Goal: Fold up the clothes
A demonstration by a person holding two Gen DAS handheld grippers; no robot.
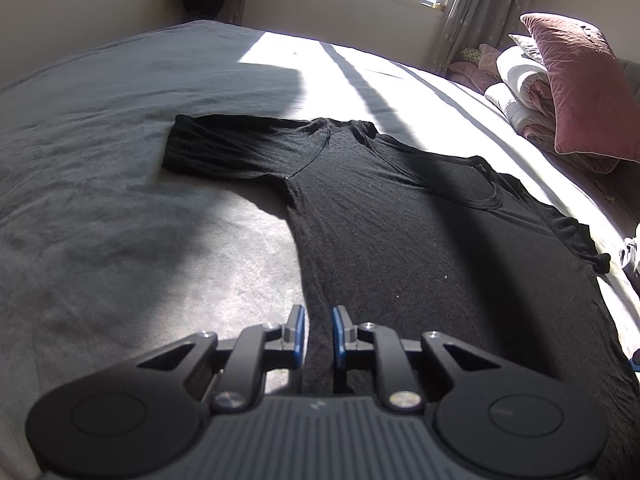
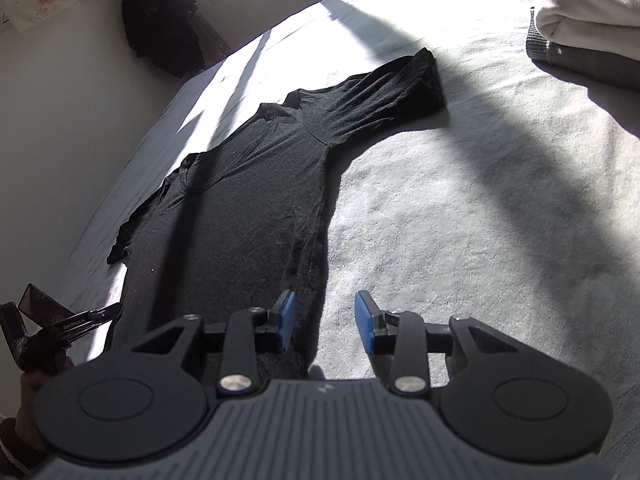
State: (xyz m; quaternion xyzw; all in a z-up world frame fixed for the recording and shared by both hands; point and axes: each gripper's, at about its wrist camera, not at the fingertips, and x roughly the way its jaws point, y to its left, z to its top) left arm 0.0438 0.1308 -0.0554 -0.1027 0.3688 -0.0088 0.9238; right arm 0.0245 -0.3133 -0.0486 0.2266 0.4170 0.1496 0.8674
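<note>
Black T-shirt [image 1: 400, 216] lies flat and spread on the grey bedcover [image 1: 100, 200], sleeves out to both sides, neckline at the far end from both grippers, hem at the near end under them. Left gripper [image 1: 319, 322]: jaws a narrow gap apart, astride the shirt's left side edge at the hem; a strip of dark fabric runs between the blue pads [image 1: 339, 334], but whether the pads actually pinch it cannot be told. Bare bedcover lies directly left of the left jaw, shirt body to the right of and ahead of the jaws. Right gripper [image 2: 326, 314]: jaws wide apart, nothing between them; left pad sits over the shirt's right side edge near the hem, right pad over bare bedcover. Shirt extends ahead and leftward of these jaws, right sleeve [image 2: 392, 92] far ahead. Left gripper also visible in the right wrist view, well left of the right jaws at the opposite hem corner. Pink pillow [image 1: 580, 88] and folded bedding [image 1: 520, 92] far ahead-right of the left jaws. Strong sun patches and shadows across the bed.
</note>
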